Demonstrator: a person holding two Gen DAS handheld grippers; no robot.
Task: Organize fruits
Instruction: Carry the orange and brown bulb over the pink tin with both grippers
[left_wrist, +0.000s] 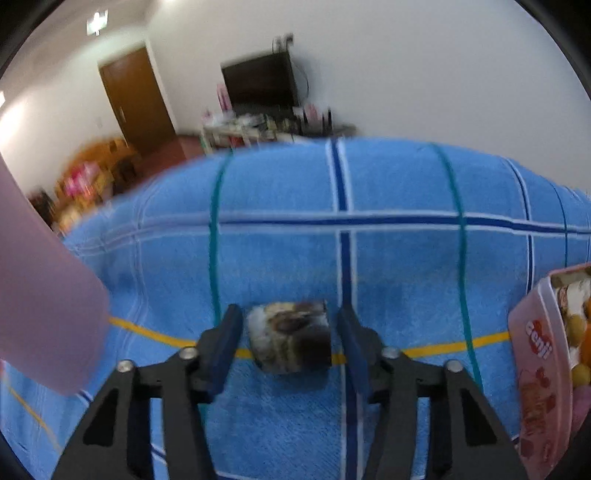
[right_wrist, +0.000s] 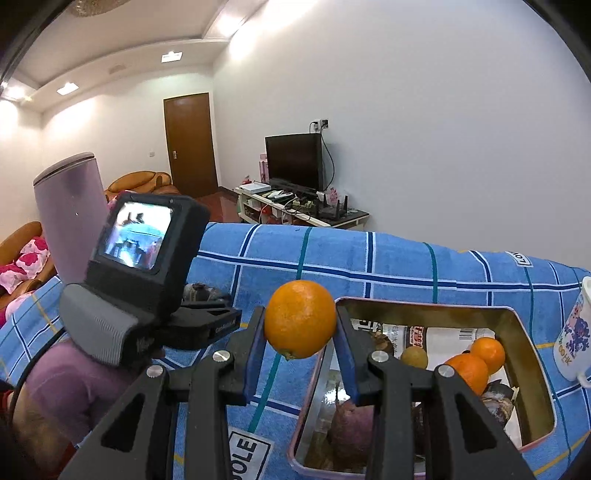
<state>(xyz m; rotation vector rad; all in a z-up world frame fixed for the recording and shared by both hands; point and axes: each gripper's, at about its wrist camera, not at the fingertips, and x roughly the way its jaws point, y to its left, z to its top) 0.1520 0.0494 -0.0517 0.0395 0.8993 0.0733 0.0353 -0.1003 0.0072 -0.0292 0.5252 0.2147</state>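
While the blue checked towel (right_wrist: 406, 258) fills most of both views, I see the pink tin box (right_wrist: 524, 376) lying open on it at about four o'clock in the right wrist view; its rim shows at three o'clock in the left wrist view; inside lie two oranges (right_wrist: 476, 360), a small yellowish fruit (right_wrist: 414, 356) and some darker pieces I cannot name; a mauve cylinder (right_wrist: 72, 214) stands at nine o'clock, a printed mug (right_wrist: 574, 339) at three o'clock on the towel's edge; my right gripper (right_wrist: 300, 332) pinches an orange (right_wrist: 300, 317) between its blue pads, held in the air just beside the box's near-left rim; my left gripper (left_wrist: 290, 339) straddles a mottled brown-and-white fruit (left_wrist: 290, 338) resting on the towel, its jaws partly spread, with a sliver of gap showing on each side; that view is blurred, so I cannot say whether either pad touches.
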